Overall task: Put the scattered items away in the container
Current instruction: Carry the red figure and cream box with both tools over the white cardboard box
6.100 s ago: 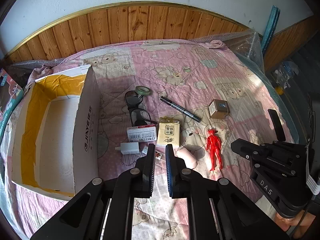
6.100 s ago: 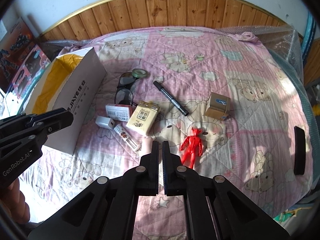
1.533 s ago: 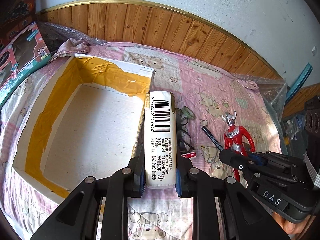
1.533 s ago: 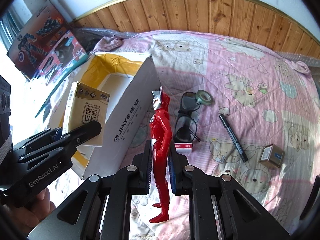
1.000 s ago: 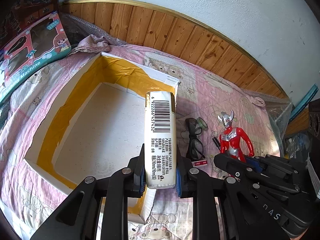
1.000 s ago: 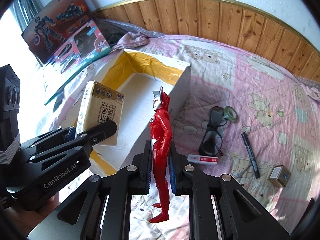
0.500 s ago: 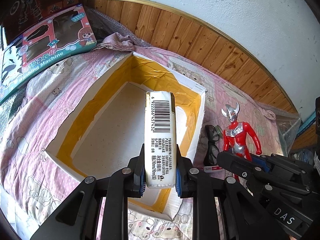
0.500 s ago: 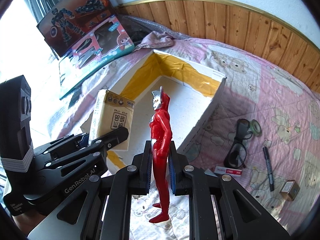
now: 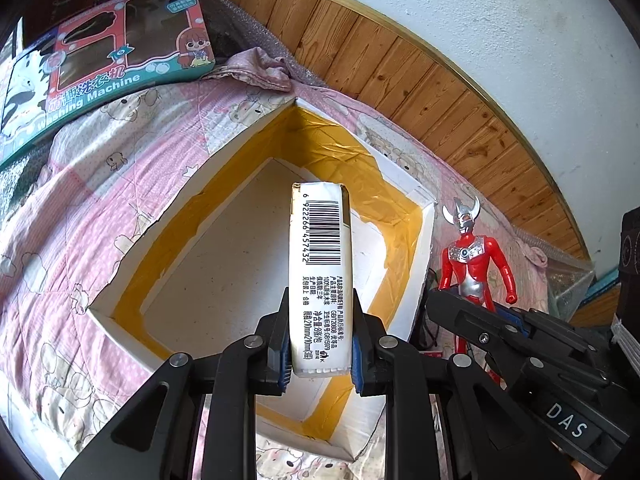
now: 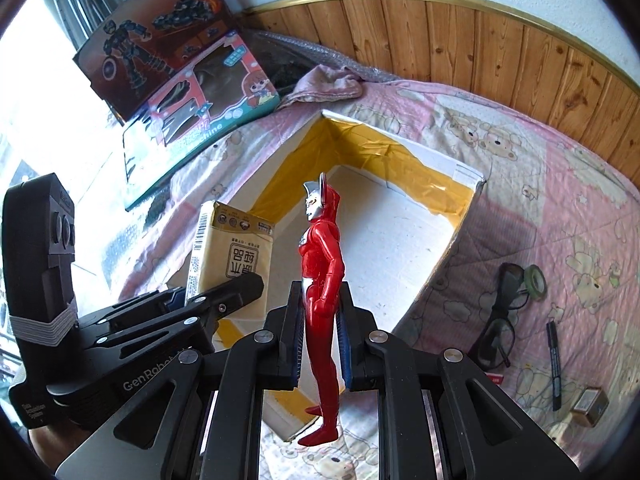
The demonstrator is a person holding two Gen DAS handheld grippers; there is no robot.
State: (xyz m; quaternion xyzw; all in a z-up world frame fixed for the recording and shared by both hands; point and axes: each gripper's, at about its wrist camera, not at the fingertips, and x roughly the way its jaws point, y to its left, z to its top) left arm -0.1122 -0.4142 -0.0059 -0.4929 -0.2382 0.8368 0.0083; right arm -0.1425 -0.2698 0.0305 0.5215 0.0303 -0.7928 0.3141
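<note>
My left gripper (image 9: 320, 344) is shut on a cream tissue pack (image 9: 320, 264), barcode side up, held above the open cardboard box (image 9: 224, 248) with yellow-taped inner walls. My right gripper (image 10: 318, 336) is shut on a red and silver hero figure (image 10: 320, 264), upright over the box (image 10: 400, 232). In the right wrist view the tissue pack (image 10: 232, 256) and left gripper (image 10: 208, 300) hang at the box's left side. The figure (image 9: 474, 264) shows at the box's right edge in the left wrist view. The box floor looks bare.
On the pink bear quilt (image 10: 560, 200) right of the box lie black glasses (image 10: 500, 320), a green tape roll (image 10: 535, 278), a black marker (image 10: 554, 364), a small brown box (image 10: 590, 400) and a red-white card. Toy boxes (image 10: 200, 92) lean at the back left. Wood panelling lines the wall.
Both grippers have moved left and further over the box with their loads; the box now fills the middle of both views. Six seconds ago both were empty over the scattered items.
</note>
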